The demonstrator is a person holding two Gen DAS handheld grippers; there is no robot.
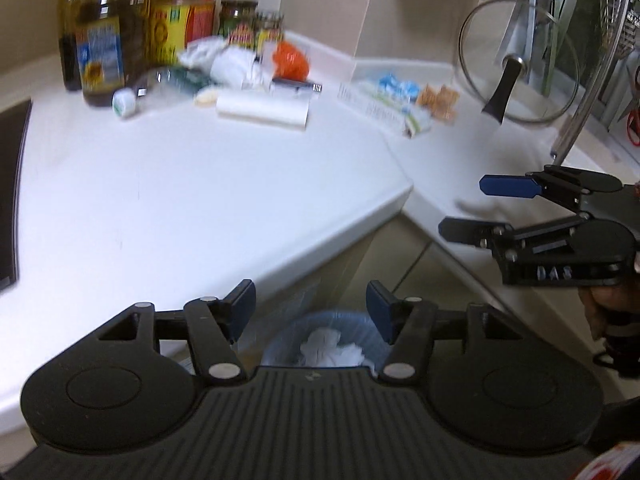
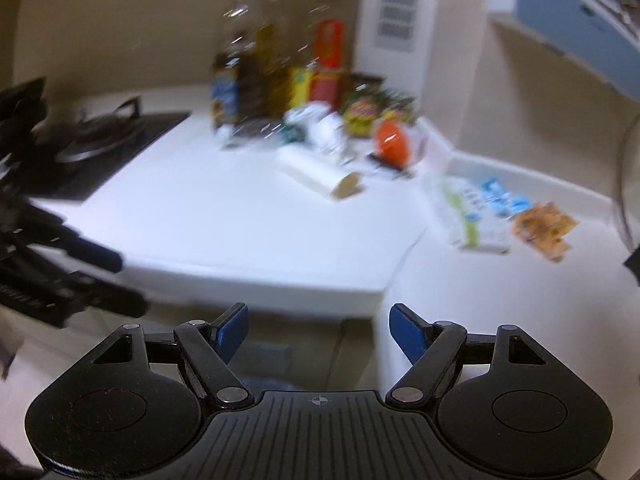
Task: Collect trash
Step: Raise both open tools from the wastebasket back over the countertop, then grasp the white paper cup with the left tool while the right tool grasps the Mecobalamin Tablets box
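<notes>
A bin with a blue liner (image 1: 280, 330) stands on the floor below the counter corner, with crumpled white paper (image 1: 332, 348) inside. My left gripper (image 1: 310, 304) hangs above it, open, nothing between its blue pads. My right gripper (image 2: 318, 330) is open and empty too; it also shows in the left wrist view (image 1: 468, 206) at the right. Trash lies on the white counter (image 1: 200, 184): a white paper roll (image 1: 262, 108), an orange wrapper (image 1: 290, 60), crumpled white bags (image 1: 224, 62), a flattened carton (image 2: 466, 216), blue-white wrappers (image 2: 504, 200) and a brown snack wrapper (image 2: 544, 228).
Oil and sauce bottles (image 1: 100, 36) and jars (image 1: 240, 20) stand at the back of the counter. A black stove with a pan (image 2: 100, 136) is at the left. A glass pot lid (image 1: 516, 60) leans at the right, near a steel tap (image 1: 576, 120).
</notes>
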